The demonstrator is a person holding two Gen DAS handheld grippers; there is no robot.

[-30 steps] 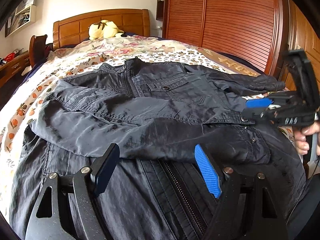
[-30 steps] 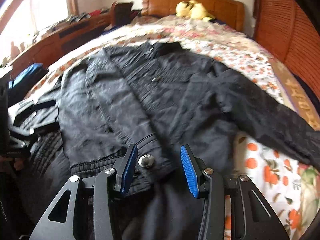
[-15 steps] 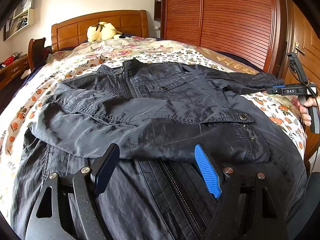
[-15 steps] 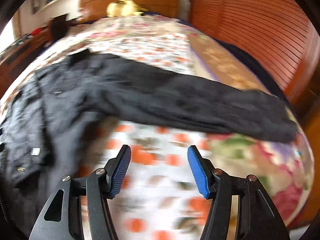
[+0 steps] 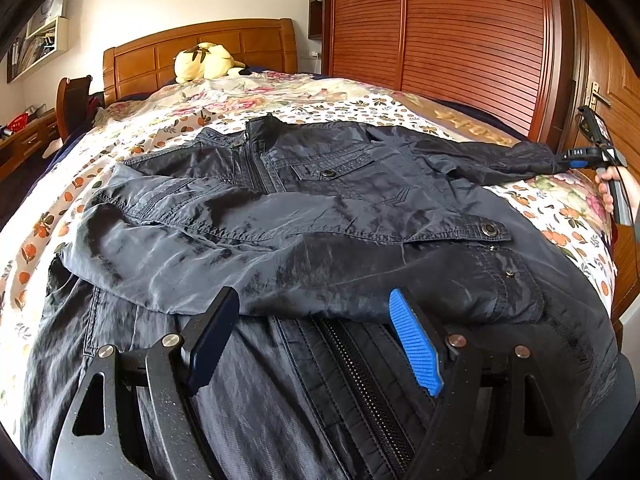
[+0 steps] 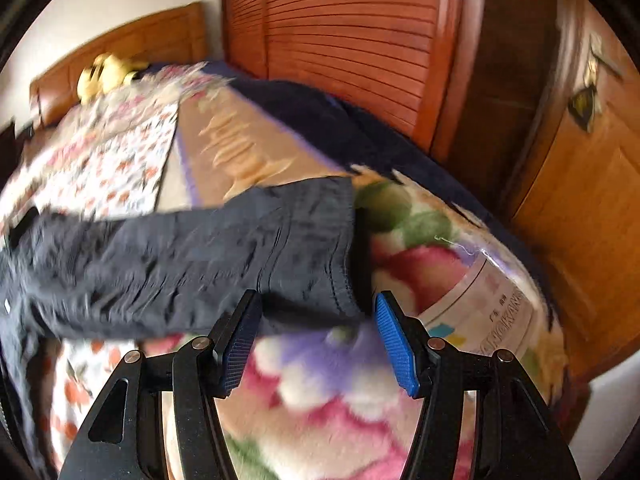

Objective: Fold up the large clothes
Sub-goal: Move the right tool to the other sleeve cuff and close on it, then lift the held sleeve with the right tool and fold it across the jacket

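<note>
The only writing that can be read is "DAS", in small white letters on the right gripper [image 5: 576, 159]; in the right wrist view a white label is lying on the flowery blanket [image 6: 440, 288] with printing too blurry to read. The dark jacket [image 5: 304, 216] is lying spread out on the bed, zipper up, collar pointing at the far headboard [image 5: 200, 52]. One sleeve is lying folded across its chest, and the other sleeve [image 6: 224, 256] is stretching out to the right edge of the bed. The left gripper [image 5: 316, 340] is hovering over the near hem with its claw spread wide and nothing between the pads. A hand [image 5: 612, 188] is holding the right gripper at the end of the stretched sleeve; its claw has just been opening, it is standing spread, and the cuff is sitting just in front of the fingers [image 6: 396, 348], not pinched. A yellow soft toy [image 5: 204, 62] is resting by the headboard. A slatted wooden wardrobe [image 5: 440, 32] is standing on the right, close to the bed, with a door [image 6: 580, 184] beside it. A shelf [image 5: 40, 40] is hanging on the far left wall.
</note>
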